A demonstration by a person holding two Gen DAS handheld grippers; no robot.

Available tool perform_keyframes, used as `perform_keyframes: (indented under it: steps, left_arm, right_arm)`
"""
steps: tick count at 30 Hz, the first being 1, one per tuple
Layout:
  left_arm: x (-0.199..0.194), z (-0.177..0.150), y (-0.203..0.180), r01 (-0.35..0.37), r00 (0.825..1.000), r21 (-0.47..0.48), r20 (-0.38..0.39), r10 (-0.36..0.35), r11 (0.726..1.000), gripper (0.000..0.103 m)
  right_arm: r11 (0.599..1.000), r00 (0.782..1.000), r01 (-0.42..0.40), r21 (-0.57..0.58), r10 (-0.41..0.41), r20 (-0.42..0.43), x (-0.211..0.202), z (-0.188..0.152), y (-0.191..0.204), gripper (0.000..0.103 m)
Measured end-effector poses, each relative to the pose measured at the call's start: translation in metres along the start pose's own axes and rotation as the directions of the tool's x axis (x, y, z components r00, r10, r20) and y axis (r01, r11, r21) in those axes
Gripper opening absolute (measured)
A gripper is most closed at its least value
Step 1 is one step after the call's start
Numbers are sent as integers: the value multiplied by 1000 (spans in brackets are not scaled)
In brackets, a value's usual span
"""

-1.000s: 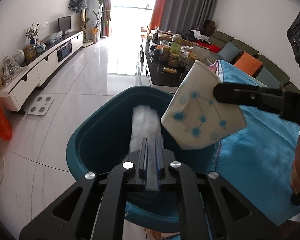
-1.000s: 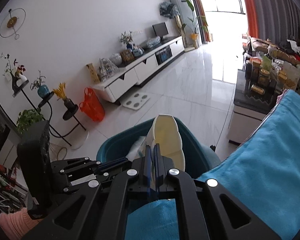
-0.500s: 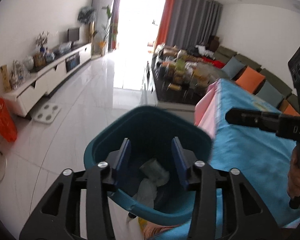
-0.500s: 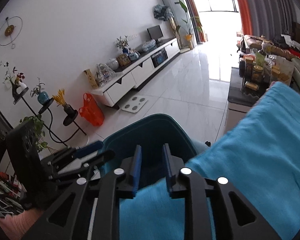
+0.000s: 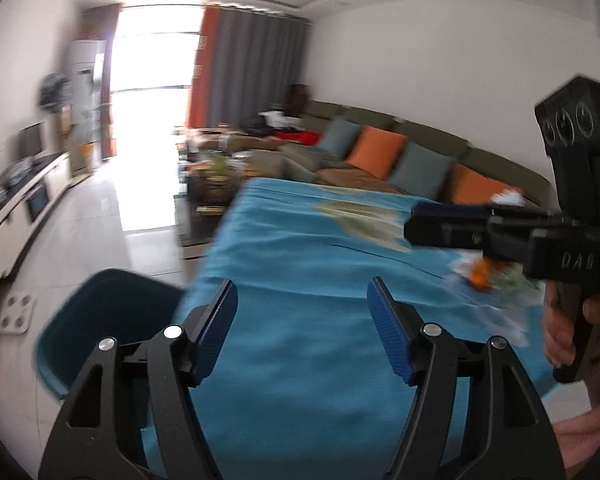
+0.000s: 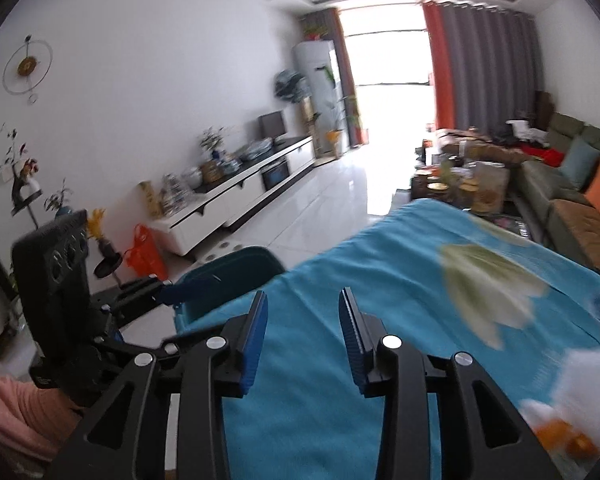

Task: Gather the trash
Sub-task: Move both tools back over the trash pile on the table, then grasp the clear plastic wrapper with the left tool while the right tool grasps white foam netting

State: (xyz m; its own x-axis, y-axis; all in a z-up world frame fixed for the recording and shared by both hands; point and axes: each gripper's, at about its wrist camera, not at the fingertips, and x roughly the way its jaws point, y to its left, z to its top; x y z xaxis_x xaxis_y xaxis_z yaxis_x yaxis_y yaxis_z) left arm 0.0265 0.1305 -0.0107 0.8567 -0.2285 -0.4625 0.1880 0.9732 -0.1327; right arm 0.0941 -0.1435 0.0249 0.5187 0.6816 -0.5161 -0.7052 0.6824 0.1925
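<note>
My left gripper (image 5: pixel 302 292) is open and empty above the blue tablecloth (image 5: pixel 300 280). The teal trash bin (image 5: pixel 100 320) stands on the floor at the table's left edge, below and left of the left gripper. My right gripper (image 6: pixel 302 300) is open and empty over the tablecloth (image 6: pixel 380 312), and the bin (image 6: pixel 236 272) is just ahead to its left. Blurred trash lies on the cloth: a pale green wrapper (image 5: pixel 360 220) (image 6: pixel 488 280) and white and orange scraps (image 5: pixel 484 276) (image 6: pixel 568 412). The right gripper also shows in the left wrist view (image 5: pixel 416 226).
A grey-green sofa with orange and blue cushions (image 5: pixel 380 152) runs along the right wall. A dark coffee table loaded with items (image 6: pixel 460 184) stands beyond the blue table. A white TV cabinet (image 6: pixel 236 196) lines the left wall, with an orange bag (image 6: pixel 144 252) and a scale (image 5: pixel 16 312) on the floor.
Both grippers opened and dropped their trash into the bin. Both then swung right, away from the bin and over the tablecloth.
</note>
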Motion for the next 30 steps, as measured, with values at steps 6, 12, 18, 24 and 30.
perform_keyframes:
  steps: [6,12,18,24,30]
  left_arm:
    - [31,-7,-73,175,983,89,-68,-169,981,67]
    - [57,-18,-140,323,942,167,-148,-300,931,67]
    - [81,-22,-193,425,898,214,-219,-381,880,67]
    - [102,-17,-215,472,867,214,-291,-406,855,67]
    - [121,-18,-226,486,845,203,-359,-397,850,64]
  right_arm:
    - [987,990,126,95,-132,55,-60,-20,-41,35]
    - [946,952,275,174,-293,89,-117,-41,-85,36]
    - [901,915,358,244,-391,100,-145,-55,-124,46]
    - [889,916,368,272,-396,56,-139,-60,-153,52]
    - [900,930,356,253,-368,2,-120,-62,-165,52]
